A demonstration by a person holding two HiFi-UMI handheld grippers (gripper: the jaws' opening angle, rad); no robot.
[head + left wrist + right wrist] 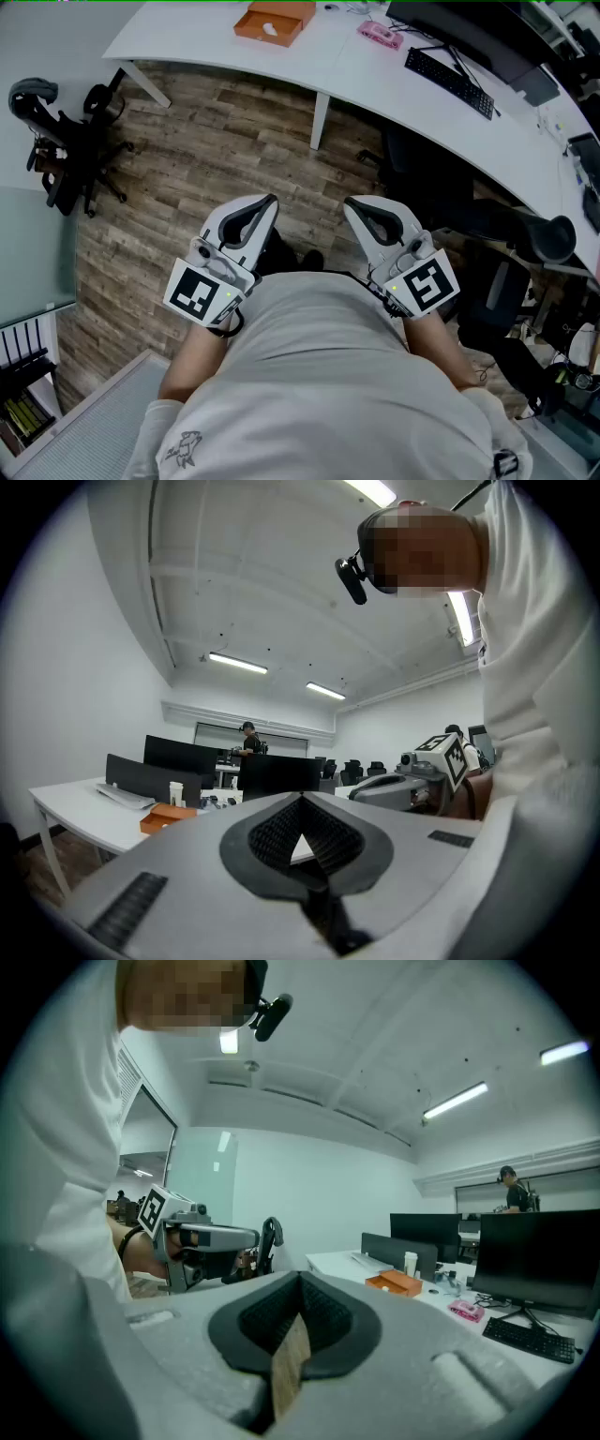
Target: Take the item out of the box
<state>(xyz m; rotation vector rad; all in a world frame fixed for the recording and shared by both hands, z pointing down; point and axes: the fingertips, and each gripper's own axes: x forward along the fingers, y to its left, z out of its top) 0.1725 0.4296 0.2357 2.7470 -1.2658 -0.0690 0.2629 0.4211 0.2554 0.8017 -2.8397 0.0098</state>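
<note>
Head view, catalogued by clock position from frame centre. Left gripper [267,202]: held at 9 o'clock, close in front of the person's pale shirt [328,375], tips directed towards 12 o'clock; in the left gripper view its jaws are seen pressed together at the tips, and nothing is pinched between them. Right gripper [350,204]: held at 3 o'clock, just beside the left one and not touching it; in the right gripper view its jaws are likewise seen closed on each other, with nothing clamped. Box [274,21]: orange, shallow, open at the top, placed at 12 o'clock on the far part of the desk [375,84], well apart from both grippers. Item [270,29]: a pale patch is made out inside the box; its kind cannot be told. Pink object [380,35]: laid on the desk at 3 o'clock of the box, near it but apart from it. Keyboard [450,82]: black, set at 1 o'clock on the desk, with a dark monitor [469,28] behind it. Office chair [70,141]: black, stood at 10 o'clock on the wood-patterned floor [206,150], clear of the desk. The desk itself is white and curved and is carried across the frame from 11 o'clock round to 3 o'clock.
</note>
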